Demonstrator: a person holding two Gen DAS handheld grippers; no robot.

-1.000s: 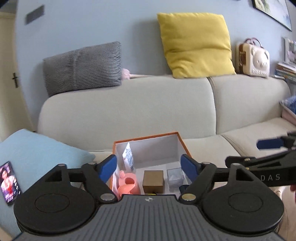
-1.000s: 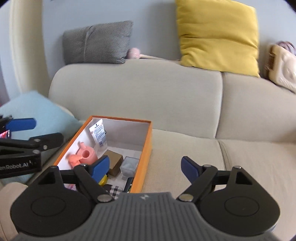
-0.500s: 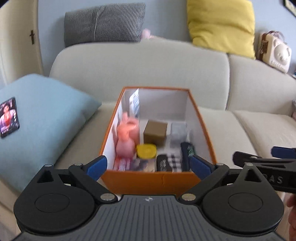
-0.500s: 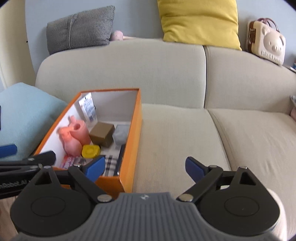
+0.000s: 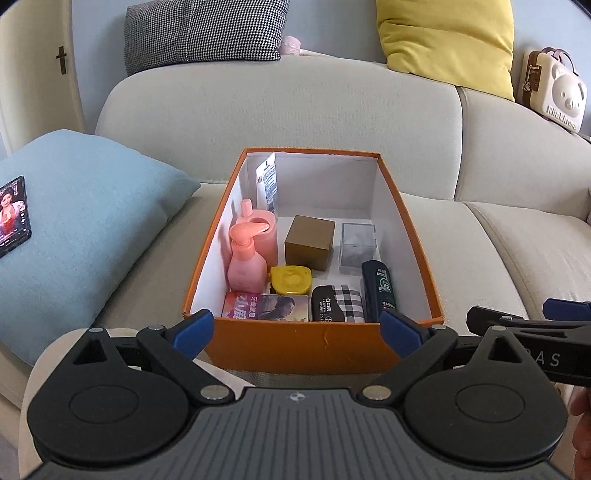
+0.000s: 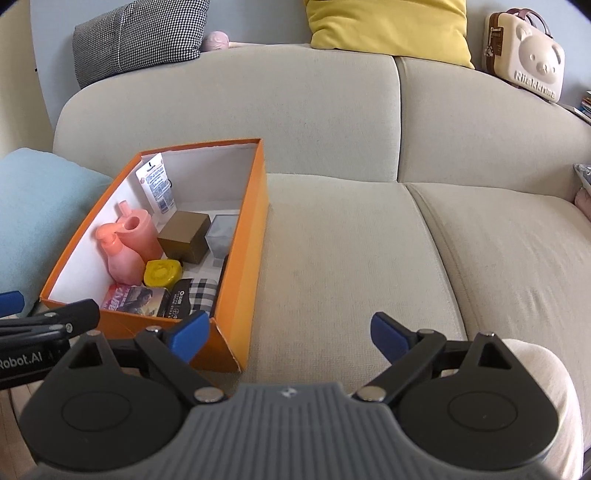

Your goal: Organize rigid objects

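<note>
An orange box [image 5: 295, 343] [image 6: 251, 236] sits on the beige sofa. Inside are pink bottles [image 5: 247, 258], a brown cube [image 5: 309, 242], a clear cube [image 5: 357, 248], a yellow lid-like item [image 5: 291, 278], a dark tube [image 5: 378, 290], a plaid case [image 5: 336, 302], a flat picture pack [image 5: 266, 306] and a white sachet [image 5: 266, 182] leaning on the back wall. My left gripper [image 5: 297, 328] is open and empty, in front of the box's near wall. My right gripper [image 6: 290, 332] is open and empty over the sofa seat, right of the box.
A light blue cushion [image 5: 74, 221] with a phone [image 5: 13, 214] lies left of the box. A houndstooth pillow [image 5: 207, 33], a yellow pillow [image 5: 443, 37] and a cream bear case [image 5: 550, 92] rest on the sofa back. Bare seat cushions [image 6: 369, 240] extend right.
Both grippers have drawn back and tilted down, so the whole box and its contents show from above. Both stayed open and empty.
</note>
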